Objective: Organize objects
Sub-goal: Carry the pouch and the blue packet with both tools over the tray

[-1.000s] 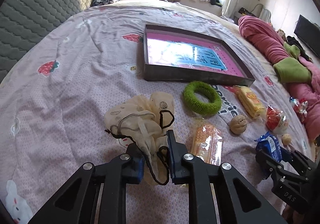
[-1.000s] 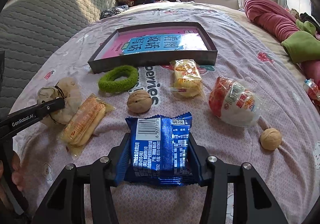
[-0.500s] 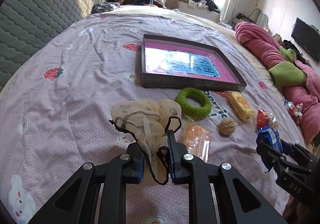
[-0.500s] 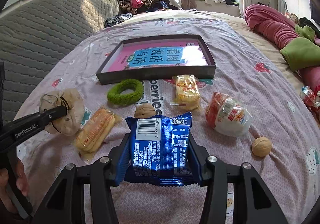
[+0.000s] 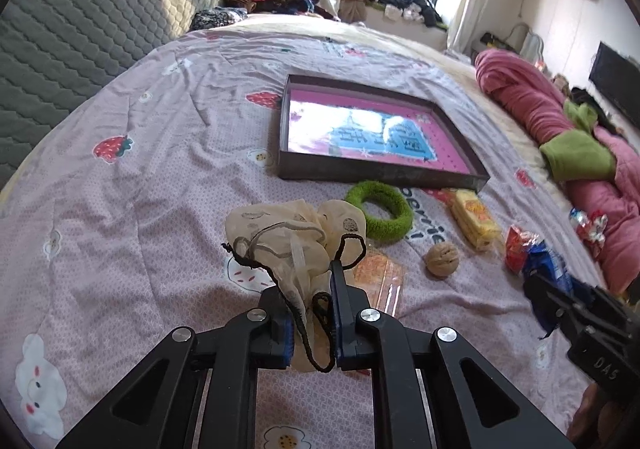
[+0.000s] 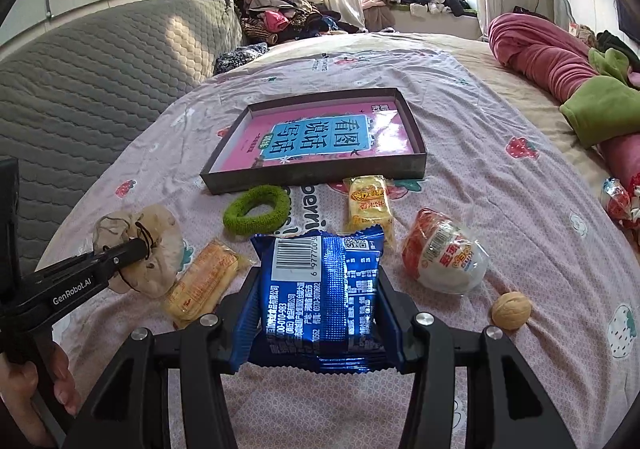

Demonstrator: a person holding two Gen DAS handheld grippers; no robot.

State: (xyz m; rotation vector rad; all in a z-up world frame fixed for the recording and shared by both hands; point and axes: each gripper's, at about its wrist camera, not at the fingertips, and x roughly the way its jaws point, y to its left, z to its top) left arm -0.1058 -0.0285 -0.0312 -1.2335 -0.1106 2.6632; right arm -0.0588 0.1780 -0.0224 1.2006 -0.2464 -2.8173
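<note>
Left wrist view.
- Left gripper (image 5: 312, 313): jaws drawn tight on the gathered neck of a cream drawstring pouch (image 5: 288, 237); black cord loops hang between and below the pads. The pouch sits just above the bed sheet (image 5: 140, 209).
- Dark shallow box (image 5: 376, 173) farther up the bed, a pink and blue booklet (image 5: 372, 135) lying flat inside it.
- Green fuzzy ring (image 5: 379, 215) just in front of the box.
- Orange wrapped snack (image 5: 380, 277) on the sheet, partly behind the pouch and gripper.
- Walnut (image 5: 441, 260) beside it.
- Yellow wrapped cake (image 5: 474, 220) near the box's near right corner.
- Right gripper (image 5: 560, 297) at the right edge, carrying a blue packet (image 5: 544, 261).

Right wrist view.
- Right gripper (image 6: 320, 313): jaws partly open, pads pressed on both sides of the blue packet (image 6: 320, 289), barcode side up, clear of the sheet (image 6: 520, 209).
- Left gripper (image 6: 136, 247) at the left, clamped on the pouch (image 6: 160, 237); a hand (image 6: 36, 389) holds its handle.
- Orange wrapped snack (image 6: 204, 281), green fuzzy ring (image 6: 256, 209), yellow wrapped cake (image 6: 368, 203), red and white round snack (image 6: 446, 255) and a second walnut (image 6: 511, 309) lie on the sheet.
- Box (image 6: 320, 171) with booklet (image 6: 320, 139) beyond them.
</note>
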